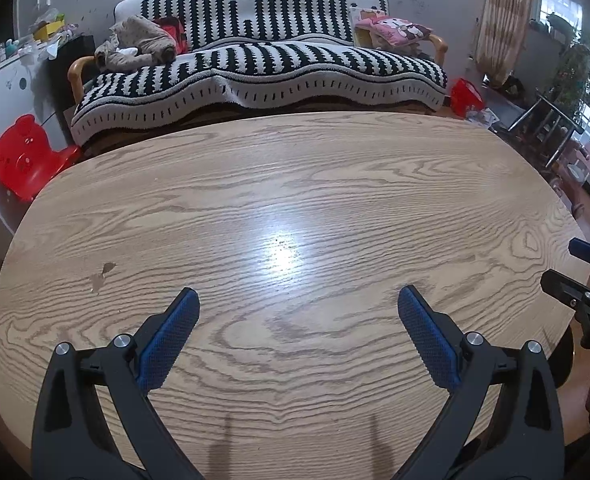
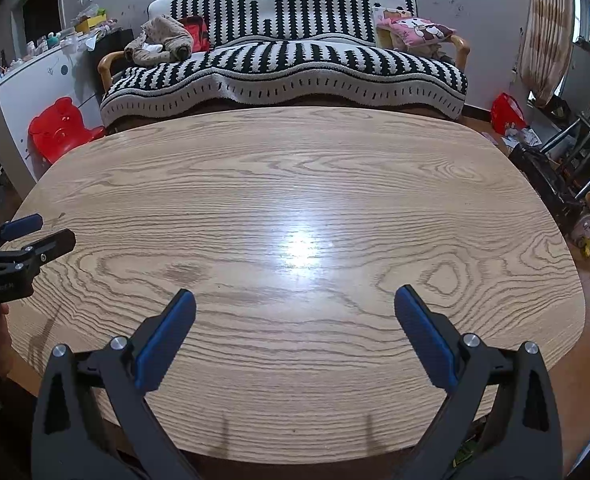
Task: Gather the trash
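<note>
My left gripper [image 1: 298, 300] hangs open over the near part of a light wooden table [image 1: 295, 184], its blue pads wide apart with nothing between them. My right gripper [image 2: 295, 300] is open too, above the same table [image 2: 295, 168] and holding nothing. Each gripper shows in the other's view: the right gripper [image 1: 575, 268] at the right edge, the left gripper [image 2: 43, 232] at the left edge. No trash shows on the tabletop in either view. A small dark stain [image 1: 105, 272] marks the wood at the left.
Behind the table stands a sofa with a black-and-white striped cover [image 1: 255, 68], with a stuffed toy [image 1: 139, 44] and a pink cushion [image 1: 399, 32] on it. A red bear-shaped stool [image 1: 23, 156] sits at the left, a red bag [image 2: 505, 114] on the floor at the right, near metal chair frames [image 2: 575, 160].
</note>
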The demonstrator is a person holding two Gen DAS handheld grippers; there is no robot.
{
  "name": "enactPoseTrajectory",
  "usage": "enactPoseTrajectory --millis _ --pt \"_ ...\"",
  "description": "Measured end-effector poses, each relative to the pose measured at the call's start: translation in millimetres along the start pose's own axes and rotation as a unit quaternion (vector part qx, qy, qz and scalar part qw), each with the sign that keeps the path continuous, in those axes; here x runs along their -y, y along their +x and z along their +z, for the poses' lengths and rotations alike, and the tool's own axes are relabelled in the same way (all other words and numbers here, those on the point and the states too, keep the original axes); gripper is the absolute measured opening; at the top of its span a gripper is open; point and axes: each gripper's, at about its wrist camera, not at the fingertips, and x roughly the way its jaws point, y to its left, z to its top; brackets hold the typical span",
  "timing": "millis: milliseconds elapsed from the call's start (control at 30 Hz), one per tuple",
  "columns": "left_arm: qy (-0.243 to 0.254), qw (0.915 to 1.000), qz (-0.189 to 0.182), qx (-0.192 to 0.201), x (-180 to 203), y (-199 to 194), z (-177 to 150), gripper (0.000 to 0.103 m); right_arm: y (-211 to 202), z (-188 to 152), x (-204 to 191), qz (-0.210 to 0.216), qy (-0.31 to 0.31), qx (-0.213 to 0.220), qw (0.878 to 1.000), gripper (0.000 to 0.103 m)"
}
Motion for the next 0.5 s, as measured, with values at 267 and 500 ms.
enactPoseTrajectory --millis 267,500 --pt "0.005 1.0000 -0.001 -0.002 2.3 1.4 -0.5 0.096 -4.1 -1.5 3.5 -0.002 0.004 0.002 1.000 0.096" --pt "0.005 1.0000 0.000 -0.003 3.4 1.6 -1.0 0.096 -5.1 -0.9 4.4 -0.002 0.002 0.002 1.000 0.096"
